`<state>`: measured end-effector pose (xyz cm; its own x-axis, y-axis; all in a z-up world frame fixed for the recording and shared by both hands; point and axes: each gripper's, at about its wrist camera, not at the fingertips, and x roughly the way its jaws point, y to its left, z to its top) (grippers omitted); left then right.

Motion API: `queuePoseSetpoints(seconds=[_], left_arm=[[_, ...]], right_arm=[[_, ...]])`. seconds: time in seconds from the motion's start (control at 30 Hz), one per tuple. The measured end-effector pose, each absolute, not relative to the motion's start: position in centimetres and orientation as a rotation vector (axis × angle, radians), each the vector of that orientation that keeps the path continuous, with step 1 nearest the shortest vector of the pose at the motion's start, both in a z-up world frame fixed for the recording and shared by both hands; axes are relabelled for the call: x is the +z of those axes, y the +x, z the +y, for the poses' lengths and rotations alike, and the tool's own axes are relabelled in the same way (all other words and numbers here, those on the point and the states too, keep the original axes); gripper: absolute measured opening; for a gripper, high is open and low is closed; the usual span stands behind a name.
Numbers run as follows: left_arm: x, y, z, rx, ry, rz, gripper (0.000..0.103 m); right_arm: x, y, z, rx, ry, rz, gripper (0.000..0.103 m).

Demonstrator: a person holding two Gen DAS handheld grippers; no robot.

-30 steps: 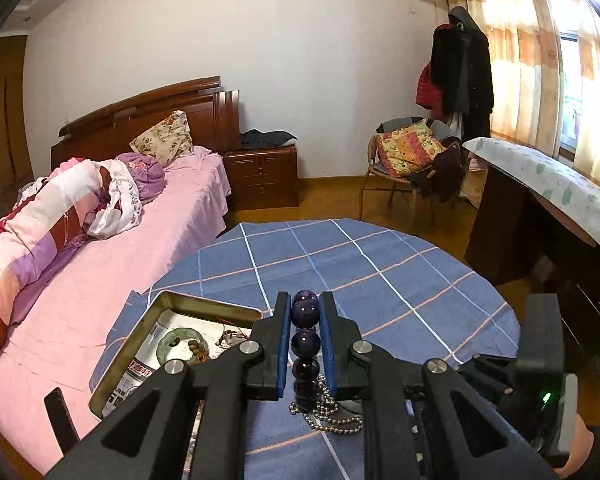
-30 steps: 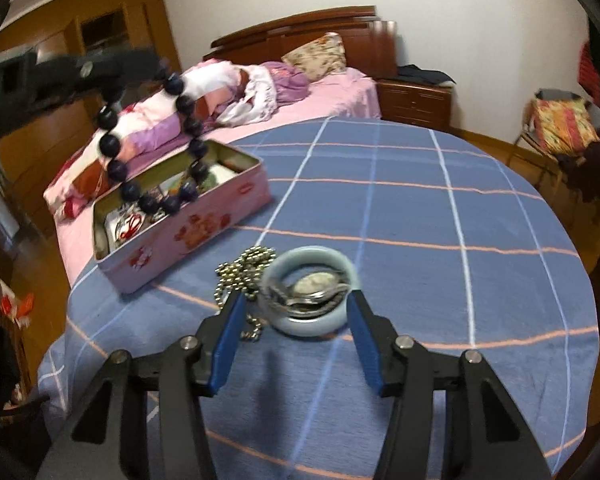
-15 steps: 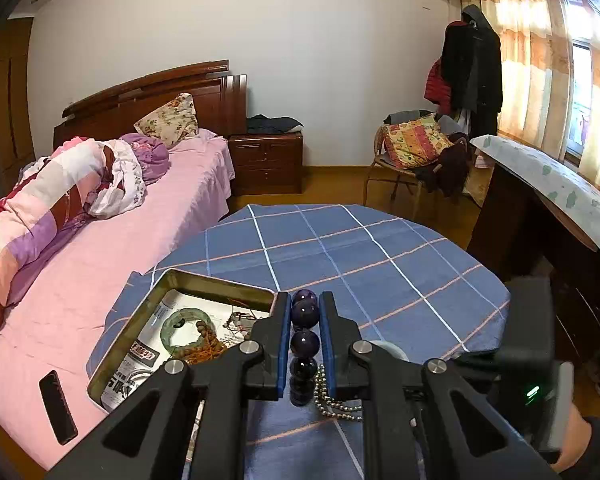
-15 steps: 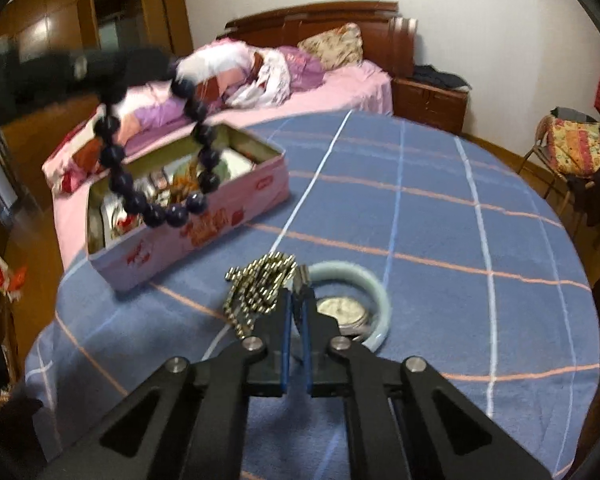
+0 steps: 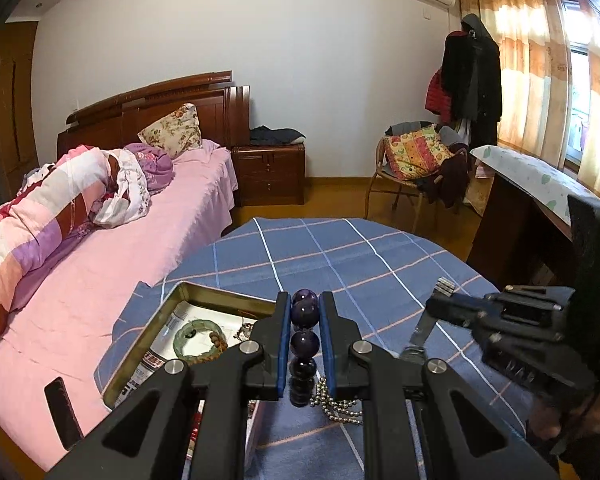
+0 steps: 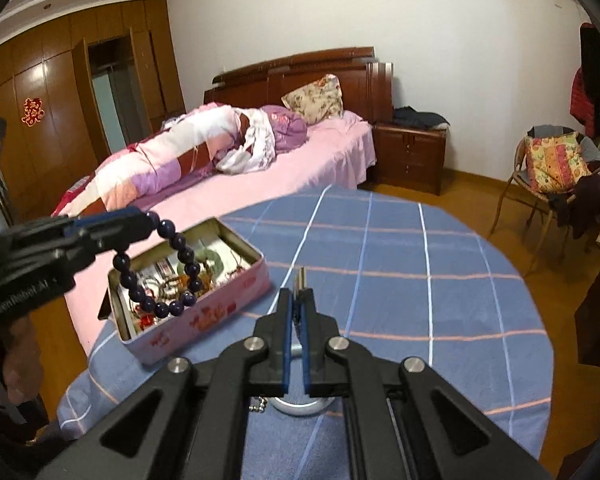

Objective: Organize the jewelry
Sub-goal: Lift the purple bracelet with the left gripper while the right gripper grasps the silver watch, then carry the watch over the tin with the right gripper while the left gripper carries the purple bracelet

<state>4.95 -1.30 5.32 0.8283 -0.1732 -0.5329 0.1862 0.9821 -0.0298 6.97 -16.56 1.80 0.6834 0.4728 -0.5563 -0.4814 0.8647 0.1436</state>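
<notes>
Dark purple bead bracelet [image 6: 156,272] is dangling from the clamped left gripper [image 5: 305,344] above the open pink tin [image 6: 204,312], ready for dropping in. The right gripper [image 6: 296,340], jaws closed, is pinching a metal watch band [image 5: 420,330] above the blue checked tablecloth [image 6: 420,300].

The room is being lit softly by daylight glowing through the curtains [image 5: 540,80]; straight lines are being bent by fisheye distortion, corners are being vignetted black, everything's slightly soft.
</notes>
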Motion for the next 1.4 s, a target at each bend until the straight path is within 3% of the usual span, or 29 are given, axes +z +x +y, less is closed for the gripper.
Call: queuePoseSetpoints(seconds=[0.67,1.4], left_arm=[[8.5,4.4,4.3,-0.077,0.065,0.492,0.013],[5.8,6.1,10.7,0.029,-0.001,0.546,0.013]], right_arm=[[5.9,6.9,-14.1,0.597,-0.036,0.521,0.006],[6.8,6.9,-5.2,0.748,-0.094,0.524,0.006]])
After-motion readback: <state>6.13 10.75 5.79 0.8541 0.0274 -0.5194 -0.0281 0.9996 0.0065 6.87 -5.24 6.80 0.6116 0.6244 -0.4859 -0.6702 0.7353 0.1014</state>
